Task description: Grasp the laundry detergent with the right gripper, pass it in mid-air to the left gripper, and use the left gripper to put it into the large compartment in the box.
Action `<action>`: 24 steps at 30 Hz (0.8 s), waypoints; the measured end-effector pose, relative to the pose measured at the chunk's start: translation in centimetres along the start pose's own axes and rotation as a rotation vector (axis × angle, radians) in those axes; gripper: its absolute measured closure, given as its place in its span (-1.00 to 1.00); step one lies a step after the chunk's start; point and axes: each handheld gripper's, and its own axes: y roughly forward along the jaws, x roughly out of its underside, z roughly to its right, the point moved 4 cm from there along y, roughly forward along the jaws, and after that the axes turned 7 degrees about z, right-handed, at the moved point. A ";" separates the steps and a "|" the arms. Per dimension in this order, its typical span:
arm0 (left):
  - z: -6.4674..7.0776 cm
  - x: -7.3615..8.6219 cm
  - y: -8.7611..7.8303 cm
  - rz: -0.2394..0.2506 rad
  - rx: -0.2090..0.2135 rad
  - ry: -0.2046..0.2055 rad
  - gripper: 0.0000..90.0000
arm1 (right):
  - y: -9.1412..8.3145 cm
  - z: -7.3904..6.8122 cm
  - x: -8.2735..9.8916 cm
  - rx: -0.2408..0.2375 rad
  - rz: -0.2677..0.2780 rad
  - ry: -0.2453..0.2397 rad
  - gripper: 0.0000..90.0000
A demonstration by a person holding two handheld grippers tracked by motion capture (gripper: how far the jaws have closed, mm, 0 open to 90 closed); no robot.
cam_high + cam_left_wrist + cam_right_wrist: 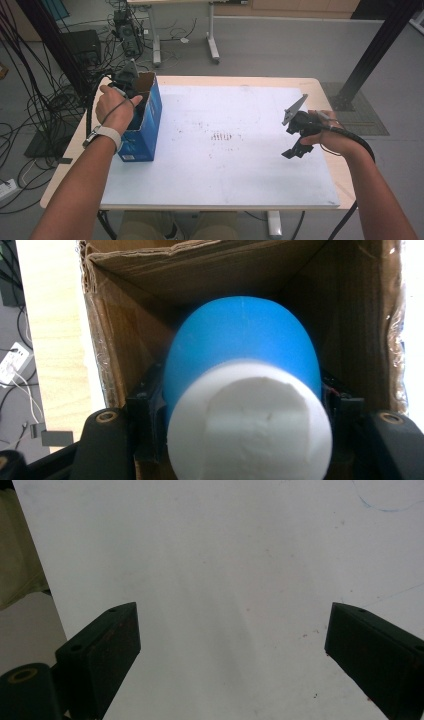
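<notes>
Two forearms enter the high view from six o'clock, each hand carrying a black two-jaw gripper over a white board (220, 165) that covers most of a pale wooden table (332, 177). Faint dark specks mark the board near its centre.

At three o'clock the right gripper (296, 145) hovers above the bare board, its jaws spread wide with nothing between them; the right gripper view shows the two black jaws (235, 655) far apart over the white surface, and a thin blue line at one o'clock of that view.

At nine o'clock the left gripper (131, 92) reaches into the open top of a blue cardboard box (150, 127) that stands upright on the board's left edge. The left hand (116, 105) and the box wall hide the jaws from above. In the left gripper view the jaws pinch a blue and white object (245, 390), rounded and blue at its far end, white and flat-faced at the near end, inside the box's brown walls. Its near face is blurred and cut off at six o'clock, so its full shape is hard to tell.

Beyond the table, at twelve o'clock, lie a grey floor, tangled black cables (30, 100) and the legs of another desk (212, 45).
</notes>
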 end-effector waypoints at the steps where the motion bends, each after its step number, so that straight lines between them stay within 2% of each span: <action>1: 0.0 0.0 0.0 -0.002 0.000 0.000 -0.18 | 0.0 0.0 0.0 -0.001 0.000 -0.001 -0.83; 24: 0.1 0.1 0.0 0.003 -0.007 0.002 -0.18 | 0.0 0.0 -0.2 0.001 0.005 -0.003 -0.83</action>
